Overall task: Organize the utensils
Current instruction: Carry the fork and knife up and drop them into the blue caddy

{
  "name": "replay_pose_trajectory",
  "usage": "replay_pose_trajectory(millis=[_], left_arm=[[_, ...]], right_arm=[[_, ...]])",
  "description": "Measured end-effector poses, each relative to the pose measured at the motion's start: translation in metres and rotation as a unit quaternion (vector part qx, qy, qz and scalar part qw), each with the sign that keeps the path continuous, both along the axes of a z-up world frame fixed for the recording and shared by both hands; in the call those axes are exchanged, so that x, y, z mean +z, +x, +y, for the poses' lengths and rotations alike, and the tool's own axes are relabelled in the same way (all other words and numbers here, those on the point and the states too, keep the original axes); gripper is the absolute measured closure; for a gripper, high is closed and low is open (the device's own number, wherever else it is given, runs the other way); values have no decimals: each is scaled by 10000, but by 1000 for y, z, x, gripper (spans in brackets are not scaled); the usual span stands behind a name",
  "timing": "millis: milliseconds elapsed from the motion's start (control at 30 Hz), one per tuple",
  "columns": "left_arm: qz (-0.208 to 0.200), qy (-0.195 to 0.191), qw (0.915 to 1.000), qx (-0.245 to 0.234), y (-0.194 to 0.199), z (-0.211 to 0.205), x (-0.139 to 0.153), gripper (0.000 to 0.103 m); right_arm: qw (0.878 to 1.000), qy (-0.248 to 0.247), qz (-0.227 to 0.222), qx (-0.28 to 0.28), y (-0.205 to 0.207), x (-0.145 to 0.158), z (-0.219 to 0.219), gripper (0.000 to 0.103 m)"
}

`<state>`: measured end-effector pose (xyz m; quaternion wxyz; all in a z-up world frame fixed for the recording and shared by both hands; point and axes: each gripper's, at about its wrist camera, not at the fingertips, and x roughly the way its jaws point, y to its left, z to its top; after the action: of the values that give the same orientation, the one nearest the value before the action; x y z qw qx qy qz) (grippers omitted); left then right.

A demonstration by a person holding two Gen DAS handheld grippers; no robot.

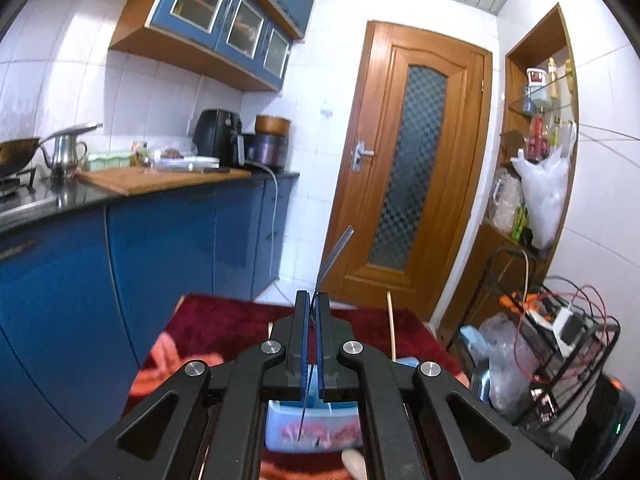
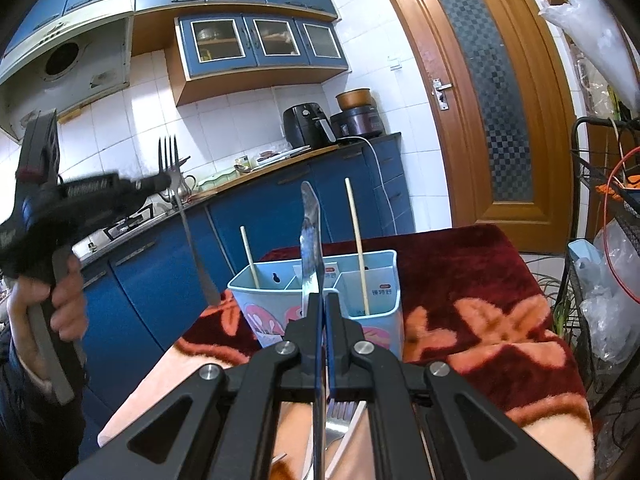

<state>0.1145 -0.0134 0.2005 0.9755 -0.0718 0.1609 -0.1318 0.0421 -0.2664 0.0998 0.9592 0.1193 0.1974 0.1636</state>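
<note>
My right gripper (image 2: pixel 323 300) is clenched on a knife (image 2: pixel 309 240), blade upright, just in front of the blue utensil holder (image 2: pixel 260 312). A second fork (image 2: pixel 336 428) lies on the red blanket (image 2: pixel 480 280) beneath my linkage. The holder stands near the blanket's far left edge, with two chopsticks (image 2: pixel 358 248) in its compartments. My left gripper (image 1: pixel 313 300) grips a fork (image 2: pixel 176 184), tines up, held in the air above the blanket's left edge. Beyond stand blue cabinets (image 2: pixel 168 280) and a wooden door (image 2: pixel 492 100).
</note>
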Motion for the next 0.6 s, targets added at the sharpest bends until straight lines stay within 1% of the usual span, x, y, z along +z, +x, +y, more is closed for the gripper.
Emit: replay_pose_trajectory(millis=[133, 233, 400, 600], left_arm=[[-161, -3, 9998, 89, 15, -5, 0, 101], [-160, -16, 9998, 154, 27, -7, -11, 101], [131, -116, 9997, 192, 47, -5, -41, 101], [485, -132, 9986, 156, 61, -2, -76, 101]], right_arm=[[10000, 56, 31, -46, 4, -3, -5, 100], [9999, 119, 20, -93, 7, -2, -9, 100], [9996, 179, -124, -182, 14, 6, -15, 100], [9972, 101, -589, -444, 34, 28, -13, 100]])
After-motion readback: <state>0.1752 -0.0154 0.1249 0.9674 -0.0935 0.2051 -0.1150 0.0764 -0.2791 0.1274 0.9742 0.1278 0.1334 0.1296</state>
